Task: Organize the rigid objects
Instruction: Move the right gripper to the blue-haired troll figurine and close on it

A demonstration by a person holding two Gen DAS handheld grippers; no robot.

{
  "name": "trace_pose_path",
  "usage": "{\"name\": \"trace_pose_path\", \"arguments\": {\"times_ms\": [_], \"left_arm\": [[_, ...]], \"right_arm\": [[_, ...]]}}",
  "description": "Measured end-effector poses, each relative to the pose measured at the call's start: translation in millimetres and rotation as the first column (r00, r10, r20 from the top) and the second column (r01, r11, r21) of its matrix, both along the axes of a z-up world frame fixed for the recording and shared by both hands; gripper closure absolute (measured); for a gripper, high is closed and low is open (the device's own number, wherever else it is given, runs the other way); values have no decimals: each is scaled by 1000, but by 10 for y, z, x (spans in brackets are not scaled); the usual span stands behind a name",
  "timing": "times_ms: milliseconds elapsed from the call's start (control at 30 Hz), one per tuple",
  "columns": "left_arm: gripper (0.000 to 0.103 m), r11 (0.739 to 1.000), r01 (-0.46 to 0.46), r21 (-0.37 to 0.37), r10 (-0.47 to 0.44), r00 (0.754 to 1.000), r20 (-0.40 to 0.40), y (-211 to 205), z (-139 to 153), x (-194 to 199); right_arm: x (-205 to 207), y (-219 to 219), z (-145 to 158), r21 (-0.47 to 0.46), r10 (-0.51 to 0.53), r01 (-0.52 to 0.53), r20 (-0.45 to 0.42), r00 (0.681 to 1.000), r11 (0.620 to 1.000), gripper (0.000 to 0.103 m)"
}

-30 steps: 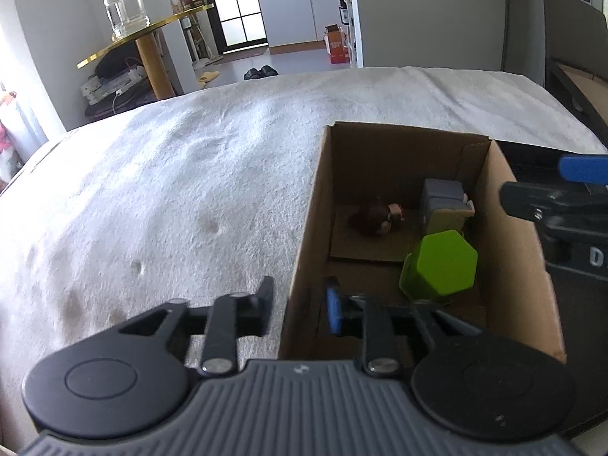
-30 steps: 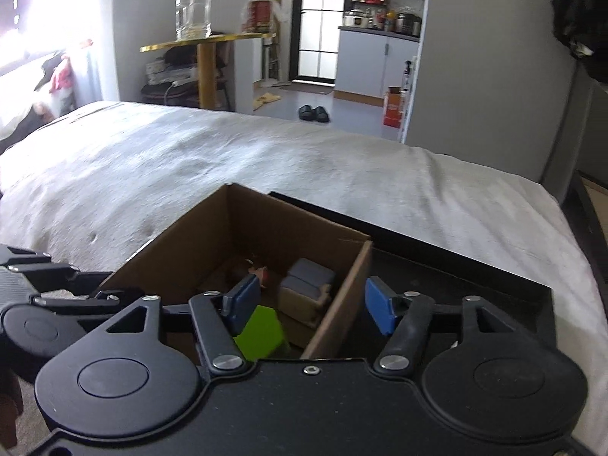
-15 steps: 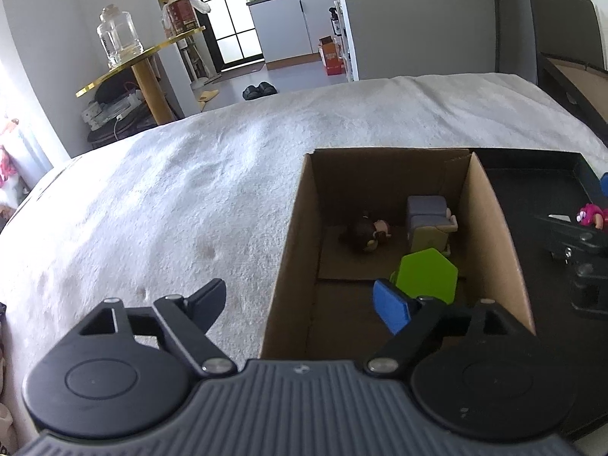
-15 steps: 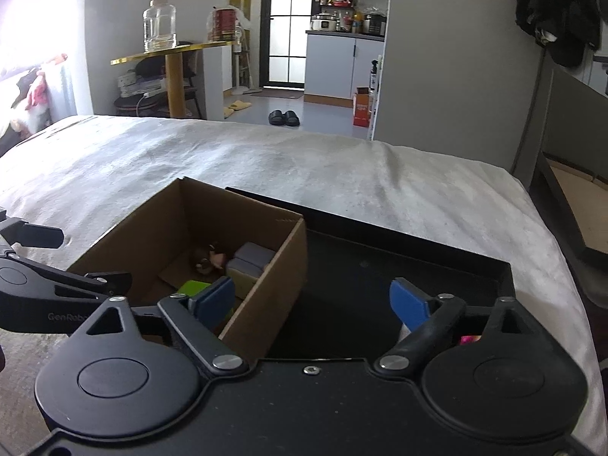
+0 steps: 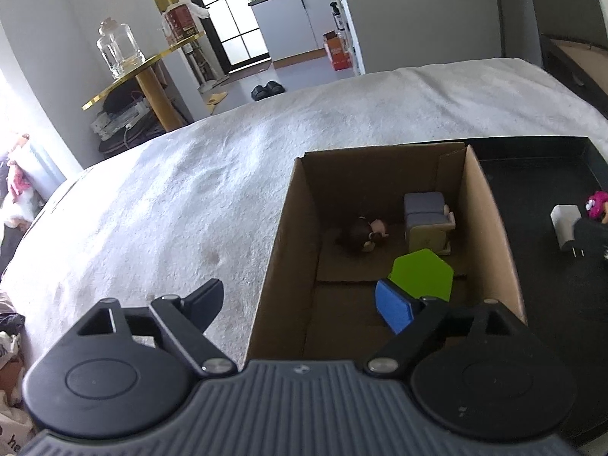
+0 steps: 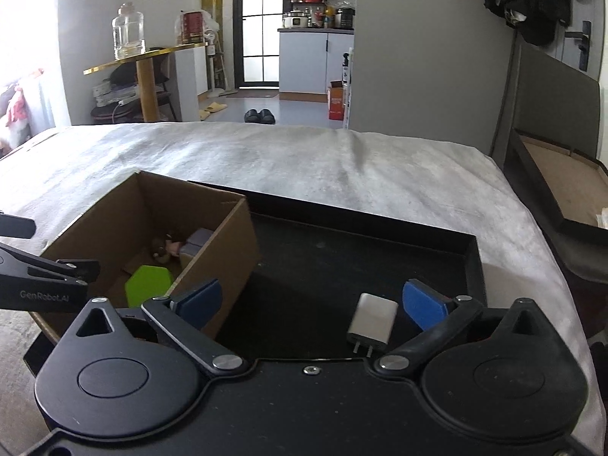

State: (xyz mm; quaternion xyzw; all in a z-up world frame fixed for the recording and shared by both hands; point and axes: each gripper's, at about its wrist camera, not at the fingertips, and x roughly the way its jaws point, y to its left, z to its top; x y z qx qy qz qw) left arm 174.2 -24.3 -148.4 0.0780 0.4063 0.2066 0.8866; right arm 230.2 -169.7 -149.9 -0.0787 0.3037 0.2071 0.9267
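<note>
three things already lie in the cardboard box (image 5: pixel 490 228): a green hexagonal block (image 5: pixel 423 273), a grey-and-tan block toy (image 5: pixel 427 222) and a small dark figurine (image 5: pixel 363 233). still outside it, on the black tray (image 6: pixel 342 266) just beside the box, are a white charger (image 6: pixel 372 321) and a small pink toy (image 5: pixel 596 203) at the tray's far edge, so the sorting looks a little past halfway.

the left gripper (image 5: pixel 300 300) hangs over the box's near corner; its jaws have just been opening and now stand wide with nothing between them. the right gripper (image 6: pixel 311 300) hovers over the tray; its jaws have just been opening to their widest, and the charger lies loose on the tray between them, nearer the right pad, not pressed by either.

box and tray sit on a bed (image 6: pixel 304 159) under a white cover. the box's tall right wall stands between the tray and the box floor, so the charger must likely be lifted over it. beyond the bed stand a gold-topped side table (image 6: pixel 144 57) with a glass jar (image 6: pixel 128 32).
</note>
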Motion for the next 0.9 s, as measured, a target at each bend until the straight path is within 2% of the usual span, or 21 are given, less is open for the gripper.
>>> {"name": "trace_pose_path", "arguments": {"times_ms": [67, 600, 667, 900], "left_arm": [[17, 1000, 1, -10, -1, 1000, -1, -20, 3, 11], [16, 998, 26, 55, -23, 999, -45, -277, -51, 154], [16, 998, 26, 60, -23, 999, -49, -310, -64, 159], [16, 996, 29, 82, -24, 998, -63, -370, -84, 203]], "right_arm": [[12, -61, -27, 2, -7, 7, -6, 1000, 1000, 0], [147, -648, -324, 35, -112, 115, -70, 991, 993, 1], [166, -705, -365, 45, -123, 126, -75, 990, 991, 3], [315, -844, -559, 34, -151, 156, -123, 981, 987, 22]]}}
